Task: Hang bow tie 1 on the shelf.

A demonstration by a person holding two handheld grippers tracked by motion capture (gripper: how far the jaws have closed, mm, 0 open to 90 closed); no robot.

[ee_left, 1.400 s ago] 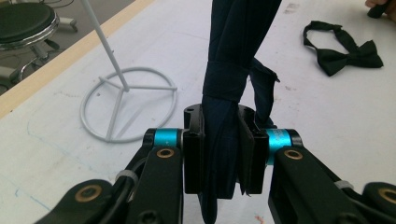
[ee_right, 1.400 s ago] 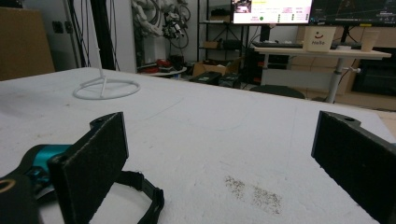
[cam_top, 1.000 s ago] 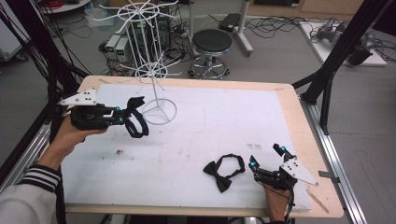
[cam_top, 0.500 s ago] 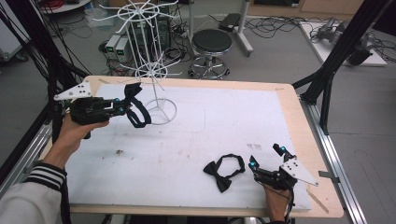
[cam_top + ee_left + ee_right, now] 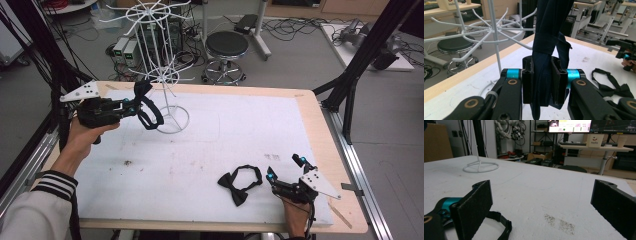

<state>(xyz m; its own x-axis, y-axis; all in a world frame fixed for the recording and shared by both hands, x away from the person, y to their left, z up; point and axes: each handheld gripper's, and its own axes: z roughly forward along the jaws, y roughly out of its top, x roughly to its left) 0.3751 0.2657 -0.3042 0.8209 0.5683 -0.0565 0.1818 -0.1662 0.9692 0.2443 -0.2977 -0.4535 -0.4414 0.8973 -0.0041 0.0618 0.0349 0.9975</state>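
Now, the step in hand: hanging a bow tie on the rack, judged from how things lie.
Held tie: a dark navy fabric bow tie with a looped neck strap (image 5: 146, 107) hangs in the air at about nine o'clock of the rack's pole, its strap loop drooping just above the rack's foot ring.
Left tongs: the left gripper (image 5: 543, 83), held by the left hand (image 5: 86, 137), is clamped narrow on the tie's cloth, with the fabric pinched flat between the pads (image 5: 527, 83).
Rack: a white wire display stand with radiating hook arms and a round ring foot (image 5: 166, 80) stands at about eleven o'clock on the table; its lower tier of arms reaches out just above and beside the tie.
How to do it well: I would lift the strap loop over the upturned tip of the nearest arm, let it slide inward, and release only once it hangs freely; the thin rack may tip if nudged.
Second tie: a black fabric bow tie with its strap (image 5: 241, 181) lies flat at about five o'clock on the white table cover (image 5: 240, 130).
Right tongs: the right gripper (image 5: 285, 174) rests low with jaws wide and nothing between them, just beside that tie.
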